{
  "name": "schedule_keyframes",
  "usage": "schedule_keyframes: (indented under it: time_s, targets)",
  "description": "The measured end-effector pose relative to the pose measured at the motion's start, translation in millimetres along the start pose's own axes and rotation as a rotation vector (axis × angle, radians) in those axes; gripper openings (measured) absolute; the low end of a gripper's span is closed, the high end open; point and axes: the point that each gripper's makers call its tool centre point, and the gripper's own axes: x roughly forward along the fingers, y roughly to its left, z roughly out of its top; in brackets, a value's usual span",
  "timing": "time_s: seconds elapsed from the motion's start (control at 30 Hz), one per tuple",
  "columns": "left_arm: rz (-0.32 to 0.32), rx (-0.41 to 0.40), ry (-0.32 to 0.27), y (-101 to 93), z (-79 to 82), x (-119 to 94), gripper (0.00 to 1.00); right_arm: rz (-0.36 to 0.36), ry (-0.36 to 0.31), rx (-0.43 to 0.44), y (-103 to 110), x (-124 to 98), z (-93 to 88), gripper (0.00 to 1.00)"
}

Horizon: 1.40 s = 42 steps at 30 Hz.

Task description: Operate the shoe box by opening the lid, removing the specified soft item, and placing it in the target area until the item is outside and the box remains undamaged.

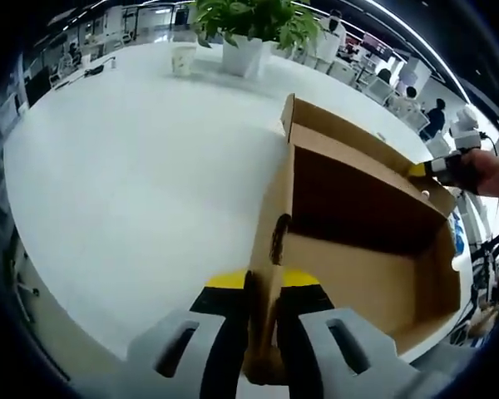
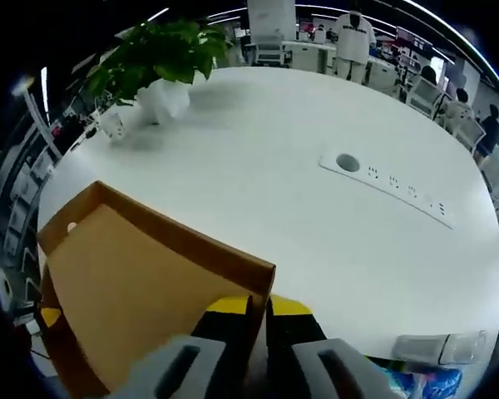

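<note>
A wide white table point(image 1: 141, 174) in an open office carries a potted plant point(image 1: 249, 29); left gripper point(image 1: 264, 312) pinches the shoe box point(image 1: 358, 249) wall; right gripper point(image 2: 258, 320) clamps its lid point(image 2: 141, 283) edge.

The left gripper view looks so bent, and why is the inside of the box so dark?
Left gripper view: the fisheye lens curves the table edge; the box walls shade its interior from the ceiling lights. Right gripper view: the same bending, soft shadow under the plant, the tool slightly blurred up close.
</note>
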Motion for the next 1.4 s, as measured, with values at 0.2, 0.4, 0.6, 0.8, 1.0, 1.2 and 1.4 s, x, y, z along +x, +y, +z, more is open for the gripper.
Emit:
schedule_keyframes:
  time_s: [0.2,0.4,0.6,0.8,1.0,1.2,1.4]
  targets:
    - [0.011,-0.018,0.003,1.5,0.5,0,0.09,0.024,-0.030,0.015,1,-9,8.1,0.02]
    - [0.012,-0.026,0.008,-0.4,2.2,2,0.09,0.018,-0.061,0.001,2,-19,17.2,0.02]
    - [0.016,-0.039,0.005,-0.8,3.2,3,0.09,0.011,-0.108,-0.019,4,-33,30.1,0.01]
    - [0.021,-0.060,0.004,-1.8,4.4,5,0.09,0.006,-0.153,-0.038,5,-48,43.0,0.01]
    - [0.025,-0.079,0.002,-4.3,5.6,7,0.09,-0.002,-0.198,-0.063,6,-62,56.0,0.00]
    - [0.028,-0.092,0.001,-3.5,5.0,7,0.09,-0.002,-0.231,-0.085,9,-73,58.2,0.00]
    - [0.042,-0.104,-0.004,-5.3,4.0,7,0.10,-0.013,-0.303,-0.082,12,-89,59.9,0.00]
